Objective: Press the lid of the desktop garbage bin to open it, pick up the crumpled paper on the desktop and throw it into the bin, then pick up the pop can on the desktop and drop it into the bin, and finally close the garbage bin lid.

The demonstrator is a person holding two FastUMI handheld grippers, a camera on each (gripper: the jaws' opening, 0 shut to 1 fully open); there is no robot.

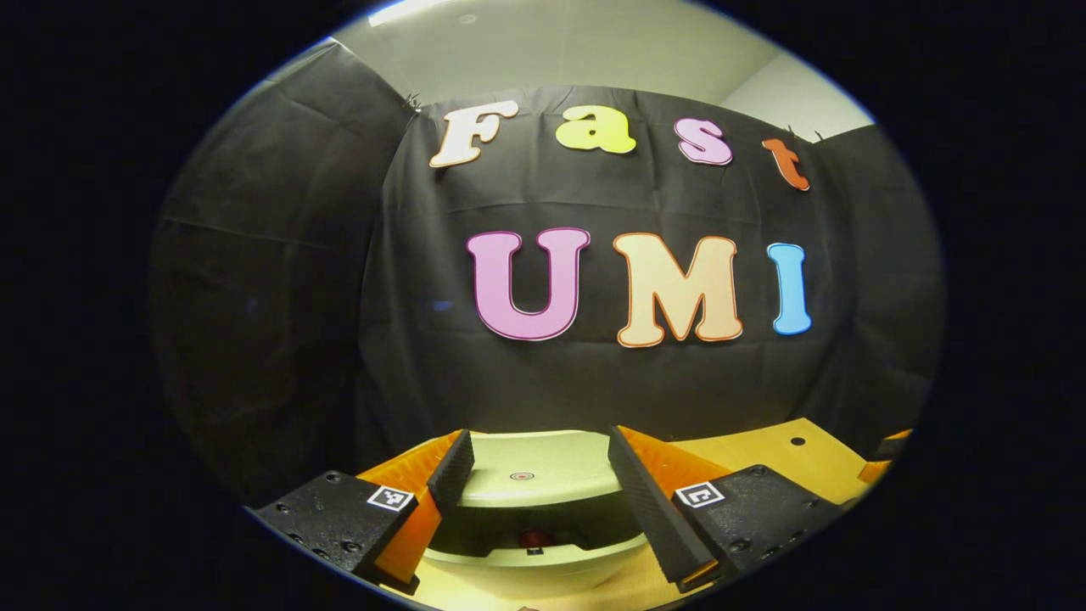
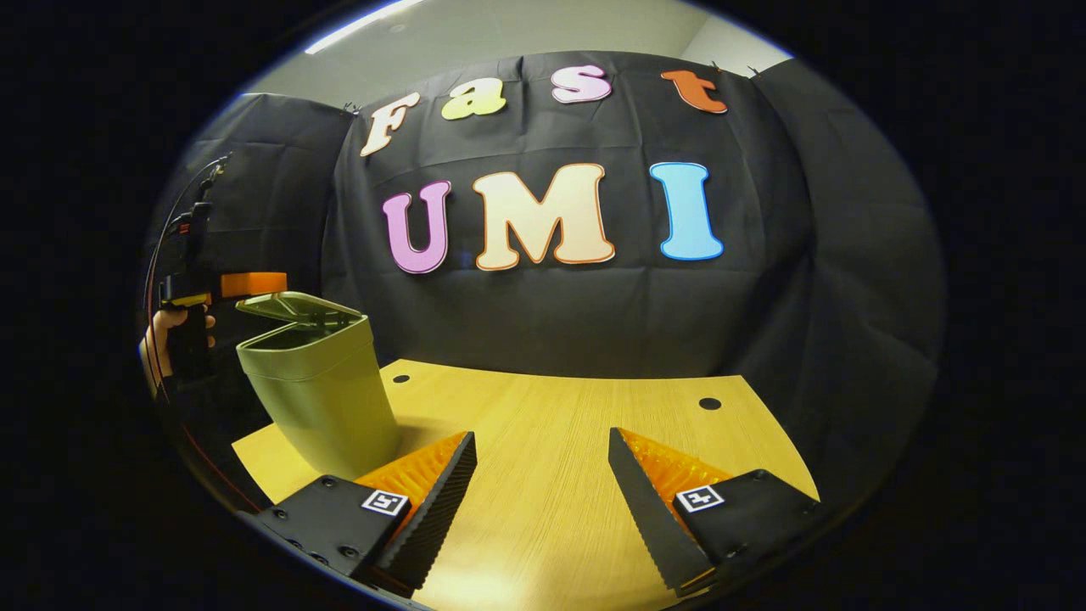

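Right gripper view, far left: a person's hand [image 2: 165,339] holds the left hand-held gripper [image 2: 222,287] level with the top of the garbage bin [image 2: 327,399], just beside its raised lid [image 2: 284,307]. From here cannot tell how far that gripper's jaws stand apart. Bin upright at the left end of the wooden tabletop [image 2: 560,441], lid tilted up, part open. Right hand-held gripper [image 2: 543,484]: jaws wide, holding nothing, bare wood between them, bin just left of its left finger.

Left gripper view: left hand-held gripper [image 1: 539,496] close over the bin, jaws wide, gripping nothing. Lid [image 1: 530,471] between the fingers, round mark at its centre; whether the fingers touch it, cannot tell. Below the lid a dark gap over the bin rim [image 1: 534,570], and a small red thing [image 1: 536,538] inside, too hidden to name. Tabletop [image 1: 764,458] runs off right behind the bin
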